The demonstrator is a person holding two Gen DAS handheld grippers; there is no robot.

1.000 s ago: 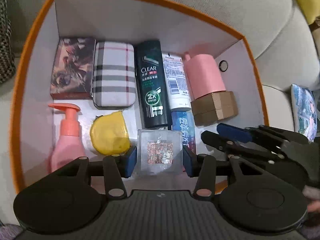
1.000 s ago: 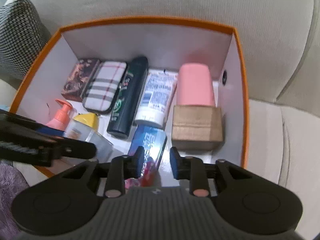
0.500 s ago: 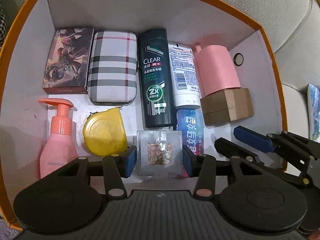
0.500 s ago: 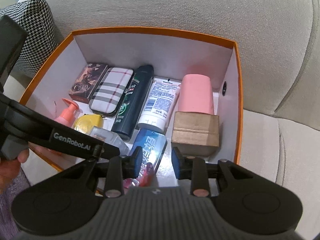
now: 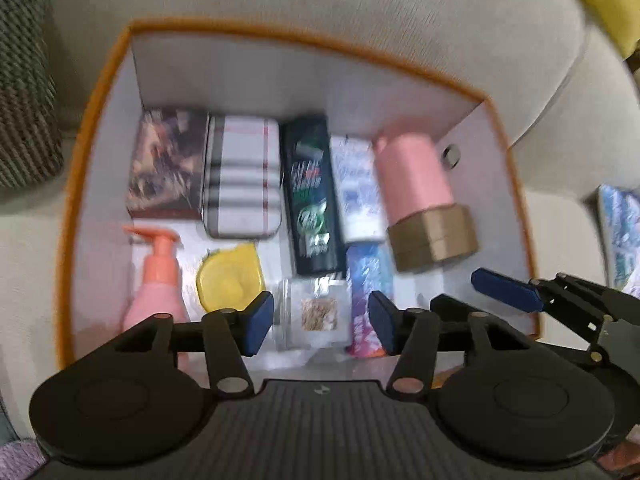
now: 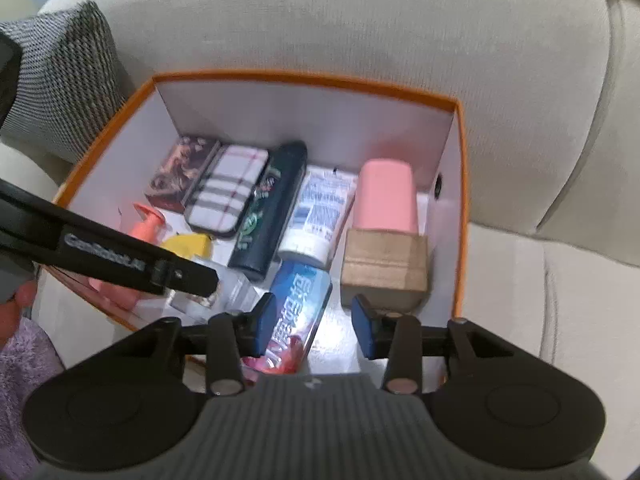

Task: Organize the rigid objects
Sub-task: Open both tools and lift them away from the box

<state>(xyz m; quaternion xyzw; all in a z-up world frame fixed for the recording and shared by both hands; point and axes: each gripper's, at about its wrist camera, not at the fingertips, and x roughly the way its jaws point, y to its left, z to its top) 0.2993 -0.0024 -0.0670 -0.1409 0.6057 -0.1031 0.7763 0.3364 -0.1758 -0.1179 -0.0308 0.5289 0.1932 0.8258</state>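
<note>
Your left gripper (image 5: 321, 322) hangs wide and empty above the small clear plastic case (image 5: 316, 314), so lowering carelessly could knock the round yellow tape measure (image 5: 229, 280) beside it.

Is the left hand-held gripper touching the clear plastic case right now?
Apart. The left wrist view shows the left hand-held gripper open, white box floor visible between each pad and the clear plastic case.

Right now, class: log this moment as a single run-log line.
left gripper: open, above clear case | right gripper: open, over toothpaste tube | orange box: packed
</note>
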